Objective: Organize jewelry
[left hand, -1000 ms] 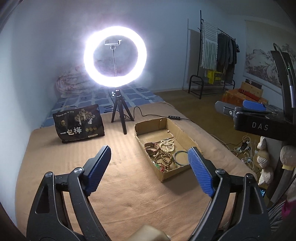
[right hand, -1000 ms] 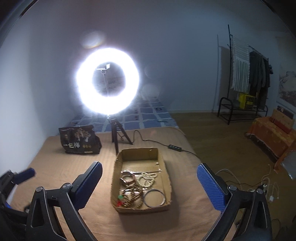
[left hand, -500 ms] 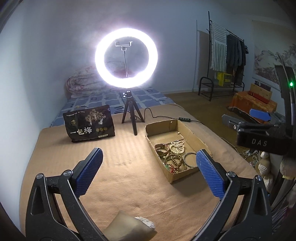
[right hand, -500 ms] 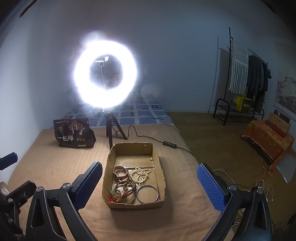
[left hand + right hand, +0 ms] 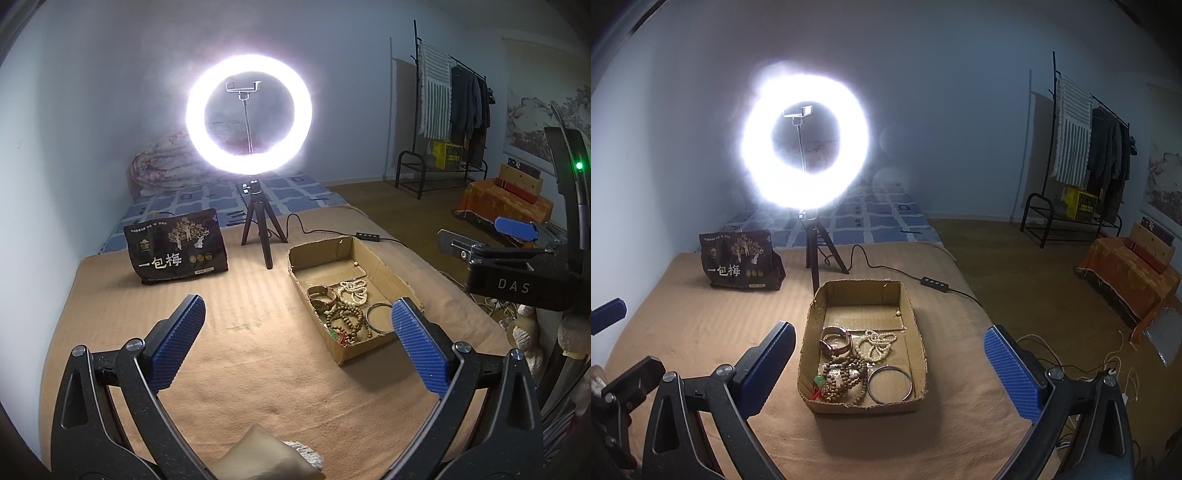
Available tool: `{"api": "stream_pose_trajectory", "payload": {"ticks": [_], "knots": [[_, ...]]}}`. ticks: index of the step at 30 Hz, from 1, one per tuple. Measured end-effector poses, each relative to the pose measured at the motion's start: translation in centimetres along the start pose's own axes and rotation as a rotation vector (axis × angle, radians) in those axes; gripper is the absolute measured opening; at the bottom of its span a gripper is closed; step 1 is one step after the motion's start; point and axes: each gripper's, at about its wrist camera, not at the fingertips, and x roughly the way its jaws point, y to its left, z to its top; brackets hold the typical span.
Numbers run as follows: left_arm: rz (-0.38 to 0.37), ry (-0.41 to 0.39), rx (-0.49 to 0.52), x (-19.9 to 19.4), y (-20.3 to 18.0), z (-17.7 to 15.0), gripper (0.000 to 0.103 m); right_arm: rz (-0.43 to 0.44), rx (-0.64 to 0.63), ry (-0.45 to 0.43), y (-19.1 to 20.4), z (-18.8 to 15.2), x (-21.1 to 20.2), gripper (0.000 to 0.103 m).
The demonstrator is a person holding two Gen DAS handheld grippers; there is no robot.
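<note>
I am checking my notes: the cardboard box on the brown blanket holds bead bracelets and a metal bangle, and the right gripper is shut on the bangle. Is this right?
Not quite. The right gripper is open and holds nothing; the metal bangle lies in the cardboard box, as the right wrist view shows. The rest is right.

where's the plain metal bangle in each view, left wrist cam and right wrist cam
Left wrist view: the metal bangle lies at the near right corner of the cardboard box, right of centre, beside the gripper's right pad.
Right wrist view: the bangle lies in the box's near right corner, centre frame, low.
Shared landmark: the ring light behind the box.
</note>
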Motion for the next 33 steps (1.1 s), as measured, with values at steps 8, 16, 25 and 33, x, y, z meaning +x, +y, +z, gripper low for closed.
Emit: {"api": "stream_pose_trajectory", "payload": {"ticks": [8,16,25,33], "knots": [[-0.009,-0.001,0.011,0.16,-0.56,-0.11,0.103,-0.009,-0.004,0.006,-0.27,-0.07,0.15,0.103],[-0.014,-0.005,0.018,0.10,-0.98,-0.03,0.103,-0.009,-0.004,0.007,-0.36,-0.06,0.08,0.103],[-0.014,-0.010,0.021,-0.01,-1.02,0.06,0.103,-0.009,-0.005,0.007,-0.35,-0.03,0.09,0.103],[-0.011,-0.011,0.020,-0.03,-1.06,0.07,0.103,-0.007,-0.014,0.011,-0.14,-0.14,0.22,0.103]]}}
